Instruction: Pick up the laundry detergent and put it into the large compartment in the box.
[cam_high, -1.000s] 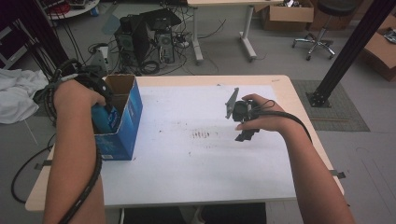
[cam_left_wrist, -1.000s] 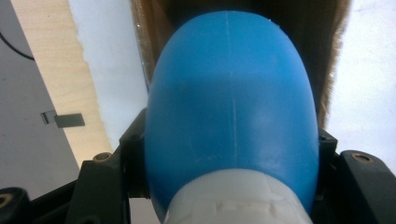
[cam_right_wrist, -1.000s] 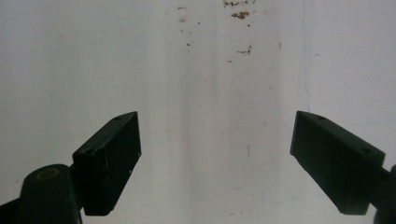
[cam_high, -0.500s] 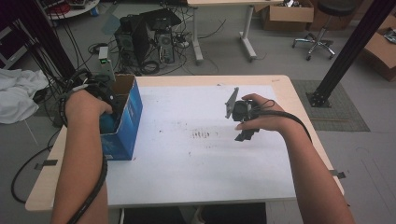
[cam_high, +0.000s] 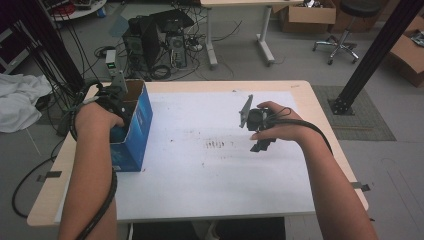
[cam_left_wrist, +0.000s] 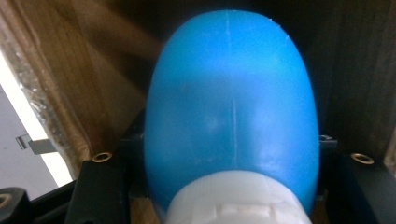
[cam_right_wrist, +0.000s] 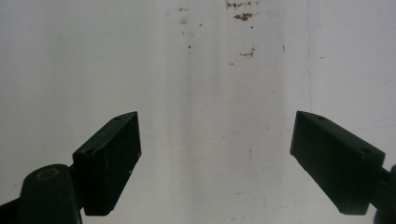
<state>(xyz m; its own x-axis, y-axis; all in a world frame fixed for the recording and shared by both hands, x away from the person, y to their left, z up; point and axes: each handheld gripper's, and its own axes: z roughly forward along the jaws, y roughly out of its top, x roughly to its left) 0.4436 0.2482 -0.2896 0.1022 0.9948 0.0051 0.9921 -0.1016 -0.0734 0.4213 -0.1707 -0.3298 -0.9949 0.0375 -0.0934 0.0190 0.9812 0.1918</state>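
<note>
My left gripper (cam_high: 118, 101) reaches down into an open blue cardboard box (cam_high: 136, 131) at the table's left edge. In the left gripper view it (cam_left_wrist: 231, 161) is shut on a rounded blue plastic bottle (cam_left_wrist: 231, 93) with a white cap (cam_left_wrist: 238, 205), a black jaw pressing on each side; brown cardboard walls (cam_left_wrist: 65, 70) surround it. My right gripper (cam_high: 262, 144) hovers over the white sheet (cam_high: 200, 165) right of the table's middle. It (cam_right_wrist: 217, 128) is open, jaws wide apart with nothing between them, pointing down at the sheet.
Small dark stains (cam_high: 216, 145) mark the sheet's middle. The wooden table edge (cam_high: 45, 200) frames the sheet. Beyond the far edge lie computer cases and cables (cam_high: 155, 40) on the floor, and a black post base (cam_high: 345, 105) stands at the right.
My left hand has shifted a little to the right and lower, over and into the blue box. The right hand and its gripper have stayed still.
</note>
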